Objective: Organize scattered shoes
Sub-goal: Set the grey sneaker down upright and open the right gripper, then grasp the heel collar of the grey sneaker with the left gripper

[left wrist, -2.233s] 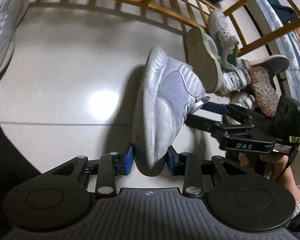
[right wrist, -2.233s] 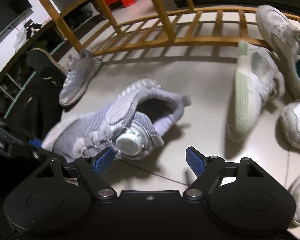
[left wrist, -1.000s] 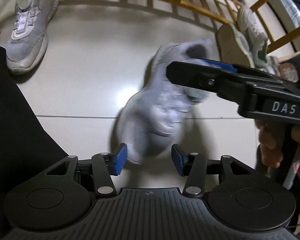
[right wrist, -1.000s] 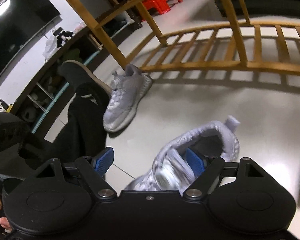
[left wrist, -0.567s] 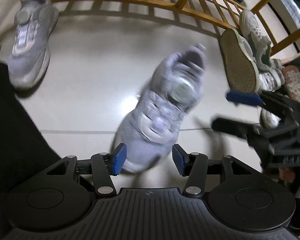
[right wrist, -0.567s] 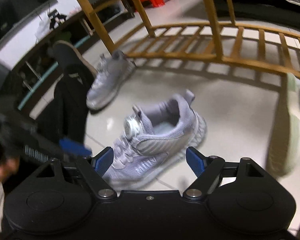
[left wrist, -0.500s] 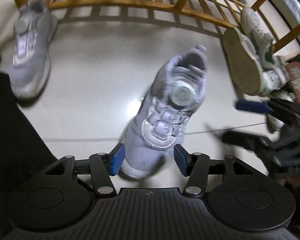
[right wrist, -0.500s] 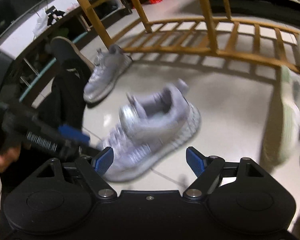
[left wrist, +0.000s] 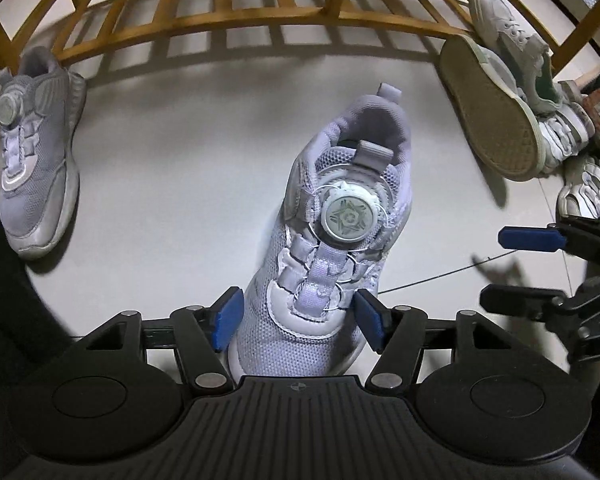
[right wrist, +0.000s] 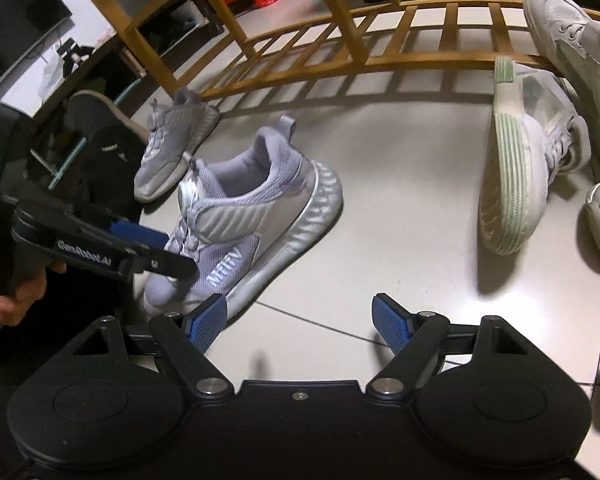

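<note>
A lavender sneaker with a round dial fastener (left wrist: 340,248) (right wrist: 252,216) stands sole-down on the pale tiled floor, heel toward the wooden rack. My left gripper (left wrist: 298,320) (right wrist: 152,248) points steeply down over its toe. Its jaws are opening, with the toe between the blue pads and the pads close beside it, not squeezing. The matching sneaker (left wrist: 32,168) (right wrist: 172,140) sits upright by the rack's left end. My right gripper (right wrist: 300,320) (left wrist: 492,267) hangs open over bare tile to the right of the shoe, with nothing between its fingers.
A low wooden slatted rack (left wrist: 260,12) (right wrist: 380,52) curves across the back. Several white and green sneakers (left wrist: 496,108) (right wrist: 528,152) lie heaped at the right, one on its side with the sole showing. A person's dark-clothed leg (right wrist: 100,152) is at the left.
The lavender sneaker turned from lying on its side to standing upright on the floor. The left jaws widened around its toe. The right gripper drew back from the shoe to the right.
</note>
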{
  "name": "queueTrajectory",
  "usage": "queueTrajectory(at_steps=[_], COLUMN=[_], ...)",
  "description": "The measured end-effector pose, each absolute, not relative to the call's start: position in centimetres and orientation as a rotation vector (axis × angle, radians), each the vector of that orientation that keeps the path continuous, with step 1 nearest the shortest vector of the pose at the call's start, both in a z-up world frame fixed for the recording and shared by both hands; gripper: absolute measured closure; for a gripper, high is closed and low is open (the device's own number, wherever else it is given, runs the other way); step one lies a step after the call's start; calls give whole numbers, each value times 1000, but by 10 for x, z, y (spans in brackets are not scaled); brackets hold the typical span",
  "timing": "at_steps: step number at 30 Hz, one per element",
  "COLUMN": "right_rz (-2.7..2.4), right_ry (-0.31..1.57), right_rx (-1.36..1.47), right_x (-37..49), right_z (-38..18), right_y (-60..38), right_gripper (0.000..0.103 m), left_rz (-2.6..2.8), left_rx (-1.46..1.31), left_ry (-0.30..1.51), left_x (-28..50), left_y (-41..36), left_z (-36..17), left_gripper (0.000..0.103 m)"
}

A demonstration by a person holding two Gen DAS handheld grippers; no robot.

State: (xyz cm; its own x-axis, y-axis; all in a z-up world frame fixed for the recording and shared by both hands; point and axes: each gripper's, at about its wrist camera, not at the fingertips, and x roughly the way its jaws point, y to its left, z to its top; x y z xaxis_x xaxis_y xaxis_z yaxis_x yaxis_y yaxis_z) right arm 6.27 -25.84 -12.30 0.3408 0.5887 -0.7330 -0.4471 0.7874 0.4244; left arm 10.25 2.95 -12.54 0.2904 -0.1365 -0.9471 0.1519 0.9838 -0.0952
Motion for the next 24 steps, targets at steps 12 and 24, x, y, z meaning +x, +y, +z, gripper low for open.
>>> queueTrajectory(at_steps=[12, 24], right_rz=[684, 700], right_ry=[1022, 1030], right_rx=[145, 143], right_x=[63, 60], right_z=[-127, -128], right_y=[-257, -256], right_gripper=[21, 21], left_rz=[-200, -223], left_rx=[-121, -186], left_ry=[1298, 1318], left_x=[100, 94], left_y=[36, 33], left_z=[-127, -126], left_gripper=[53, 56])
